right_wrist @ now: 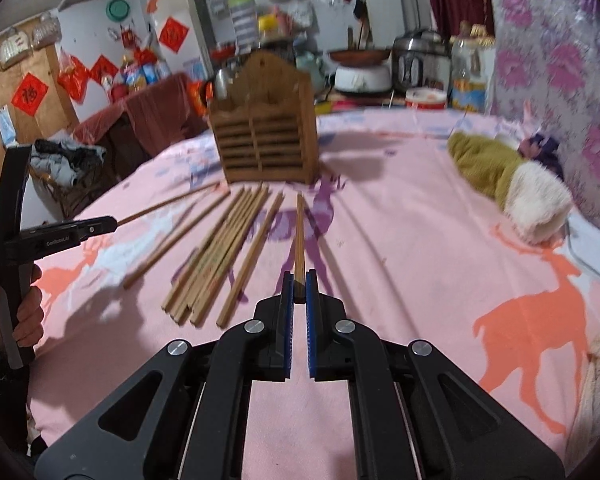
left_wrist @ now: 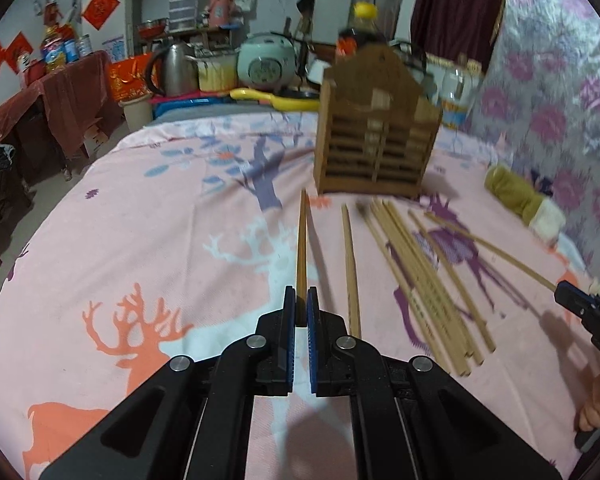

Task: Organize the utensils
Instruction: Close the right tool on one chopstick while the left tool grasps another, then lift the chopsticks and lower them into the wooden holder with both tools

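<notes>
A slatted wooden utensil holder point(left_wrist: 374, 142) stands upright on the pink deer-print cloth point(left_wrist: 140, 240); it also shows in the right wrist view point(right_wrist: 266, 136). Several wooden chopsticks point(left_wrist: 416, 276) lie loose in front of it, also seen in the right wrist view point(right_wrist: 224, 248). My left gripper point(left_wrist: 301, 304) is shut on one chopstick point(left_wrist: 302, 240) that points toward the holder. My right gripper point(right_wrist: 299, 288) is shut on another chopstick point(right_wrist: 299, 236), also pointing forward. The right gripper shows at the left view's right edge point(left_wrist: 568, 294); the left gripper shows at the right view's left edge point(right_wrist: 104, 224).
A green-and-white plush item point(right_wrist: 500, 176) lies on the cloth at the right, next to a purple floral wall point(right_wrist: 560, 60). Behind the table stand a kettle point(left_wrist: 176, 68), a rice cooker point(left_wrist: 266, 62) and cluttered shelves.
</notes>
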{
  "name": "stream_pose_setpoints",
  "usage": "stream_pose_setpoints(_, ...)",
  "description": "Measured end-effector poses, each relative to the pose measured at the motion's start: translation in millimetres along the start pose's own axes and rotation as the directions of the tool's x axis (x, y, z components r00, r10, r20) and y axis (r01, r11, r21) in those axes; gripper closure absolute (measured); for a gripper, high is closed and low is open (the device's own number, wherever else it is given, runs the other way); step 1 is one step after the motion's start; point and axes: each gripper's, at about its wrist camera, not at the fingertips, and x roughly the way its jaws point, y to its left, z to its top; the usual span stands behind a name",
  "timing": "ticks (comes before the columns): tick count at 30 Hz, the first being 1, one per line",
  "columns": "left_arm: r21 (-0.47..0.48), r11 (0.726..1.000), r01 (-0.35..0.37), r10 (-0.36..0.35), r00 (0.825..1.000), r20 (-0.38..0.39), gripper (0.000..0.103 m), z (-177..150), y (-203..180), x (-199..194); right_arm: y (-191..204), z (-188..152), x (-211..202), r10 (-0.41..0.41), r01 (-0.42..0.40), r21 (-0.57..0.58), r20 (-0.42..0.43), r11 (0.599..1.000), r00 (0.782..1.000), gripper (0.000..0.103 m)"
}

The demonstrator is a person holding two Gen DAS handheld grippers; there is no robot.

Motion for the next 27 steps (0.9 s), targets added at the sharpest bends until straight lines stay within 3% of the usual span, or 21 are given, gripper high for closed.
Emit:
stream_pose_setpoints(7, -0.049, 0.998, 0.030, -0.027, 0.998, 0.058, 0.097, 7.1, 8.2, -12.8, -12.4, 13.4, -15.2, 0.018, -0.021, 0.046, 0.083, 0.999, 0.996, 0.096)
stream_pose_setpoints(12, -0.075, 0.995, 0.066, -0.063, 0.997, 0.040, 0.097, 28.5, 9.5, -16.7, -4.7, 33.2, -20.5, 0.010, -0.013, 0.023, 0.103, 1.000, 0.995, 0.096)
stream_pose_setpoints(17, -0.027, 0.999, 0.021, -0.019, 0.997, 0.070, 0.097, 57.0, -4.2, -32.1, 16.7, 53.6, -26.0, 0.005, 0.002, -0.048, 0.134, 0.999, 0.991, 0.096)
stream_pose_setpoints(27, 0.026, 0.999, 0.021, -0.023, 0.997, 0.079, 0.097, 124.5, -35.8, -46.5, 35.4, 105.4, -16.4, 0.006, 0.005, -0.086, 0.125, 0.996, 0.992, 0.096)
